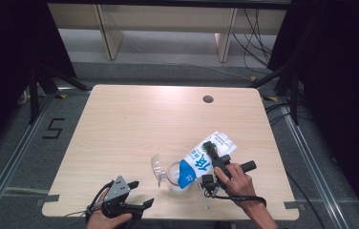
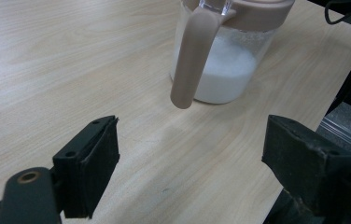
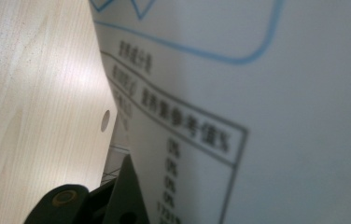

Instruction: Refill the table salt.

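A white and blue milk carton (image 1: 206,155) is tilted with its top down over a clear jug (image 1: 175,179) near the table's front edge. My right gripper (image 1: 208,162) is shut on the carton's sides. In the right gripper view the carton's printed side (image 3: 257,116) is pressed against one black finger (image 3: 122,198). The jug (image 2: 220,70) holds white milk, has a beige rim and handle (image 2: 192,60), and its clear lid (image 1: 157,168) stands flipped up. My left gripper (image 1: 142,193) rests open at the front left, its fingers (image 2: 89,163) wide apart and pointing at the jug.
The light wooden table (image 1: 134,124) has a round cable hole (image 1: 208,99) at the back right. The jug stands close to the front edge. Dark stands and cables flank the table on the floor.
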`<state>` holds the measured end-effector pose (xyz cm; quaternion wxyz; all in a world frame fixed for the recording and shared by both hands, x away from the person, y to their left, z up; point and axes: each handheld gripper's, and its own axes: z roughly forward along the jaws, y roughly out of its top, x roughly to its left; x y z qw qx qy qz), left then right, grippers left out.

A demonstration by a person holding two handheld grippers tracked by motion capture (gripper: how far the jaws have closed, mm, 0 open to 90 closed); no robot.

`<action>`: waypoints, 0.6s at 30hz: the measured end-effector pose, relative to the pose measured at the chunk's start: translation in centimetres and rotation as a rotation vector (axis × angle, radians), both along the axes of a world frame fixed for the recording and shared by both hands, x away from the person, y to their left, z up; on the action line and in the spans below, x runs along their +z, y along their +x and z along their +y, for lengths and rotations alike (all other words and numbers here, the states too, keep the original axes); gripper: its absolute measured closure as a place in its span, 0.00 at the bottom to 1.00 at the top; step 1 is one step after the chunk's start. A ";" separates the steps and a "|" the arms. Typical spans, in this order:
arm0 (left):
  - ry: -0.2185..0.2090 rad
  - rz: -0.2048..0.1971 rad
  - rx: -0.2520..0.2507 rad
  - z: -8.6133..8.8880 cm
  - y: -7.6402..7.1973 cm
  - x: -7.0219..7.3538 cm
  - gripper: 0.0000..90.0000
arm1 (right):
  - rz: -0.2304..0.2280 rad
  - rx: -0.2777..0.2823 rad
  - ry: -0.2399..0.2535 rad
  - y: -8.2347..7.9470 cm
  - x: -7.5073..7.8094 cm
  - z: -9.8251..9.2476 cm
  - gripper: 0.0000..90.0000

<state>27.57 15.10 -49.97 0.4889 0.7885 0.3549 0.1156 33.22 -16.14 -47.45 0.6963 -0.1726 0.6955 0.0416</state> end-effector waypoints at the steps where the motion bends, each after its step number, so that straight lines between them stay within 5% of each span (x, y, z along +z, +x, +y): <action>1: -0.001 0.000 0.000 0.0 0.0 0.0 0.20 | 0.000 -0.001 0.001 0.0 0.0 0.0 0.79; 18: 0.000 -0.001 0.000 0.0 0.0 0.0 0.20 | -0.002 0.001 0.003 0.0 0.0 0.0 0.80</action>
